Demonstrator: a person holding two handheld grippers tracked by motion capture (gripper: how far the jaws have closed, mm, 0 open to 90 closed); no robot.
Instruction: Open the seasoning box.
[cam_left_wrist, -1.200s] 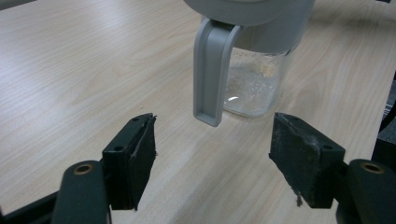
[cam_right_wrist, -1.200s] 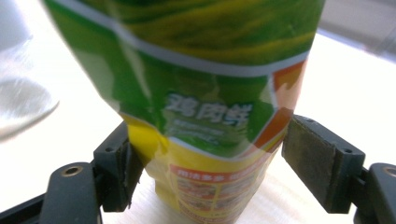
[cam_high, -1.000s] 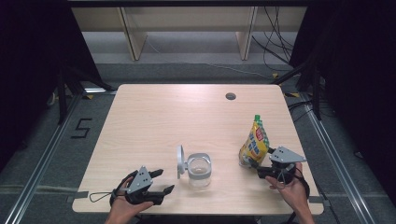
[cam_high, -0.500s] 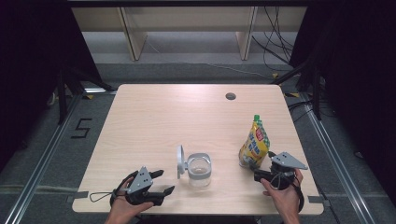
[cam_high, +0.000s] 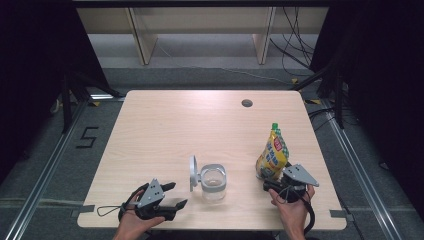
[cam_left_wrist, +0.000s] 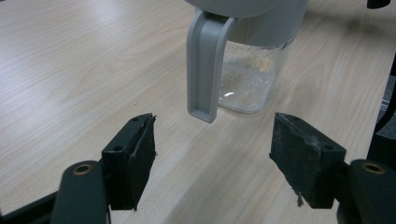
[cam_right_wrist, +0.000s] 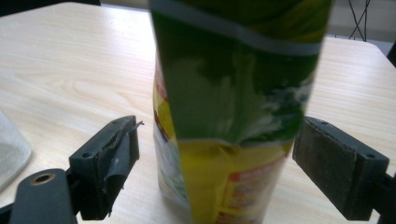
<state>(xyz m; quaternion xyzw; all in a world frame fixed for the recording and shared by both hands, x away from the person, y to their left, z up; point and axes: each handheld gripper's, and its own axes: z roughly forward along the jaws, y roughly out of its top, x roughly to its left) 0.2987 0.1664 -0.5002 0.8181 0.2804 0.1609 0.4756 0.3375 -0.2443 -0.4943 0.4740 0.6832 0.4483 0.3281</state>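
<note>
A yellow and green spouted pouch (cam_high: 272, 152) stands upright on the table's right side. My right gripper (cam_high: 266, 184) sits low just in front of it. In the right gripper view the pouch (cam_right_wrist: 233, 107) is between the jaws of the right gripper (cam_right_wrist: 217, 154), which have just been opening, and both pads stand clear of it. A clear jar (cam_high: 213, 182) with a grey hinged lid (cam_high: 192, 172) flipped up stands near the front middle. My left gripper (cam_high: 178, 195) rests open at the front left, its jaws (cam_left_wrist: 212, 158) pointing at the jar (cam_left_wrist: 252, 70) and its hanging lid tab (cam_left_wrist: 205, 70).
The wooden table (cam_high: 200, 125) has a round cable hole (cam_high: 246, 103) near its far right edge. Behind it stand pale shelving legs (cam_high: 142, 40) and loose cables (cam_high: 295, 45) on the floor. Metal rails run along both sides of the table.
My right hand has drawn back a little toward the front edge and sunk slightly, while the pouch stays upright in place. The left hand and the jar have not moved.
</note>
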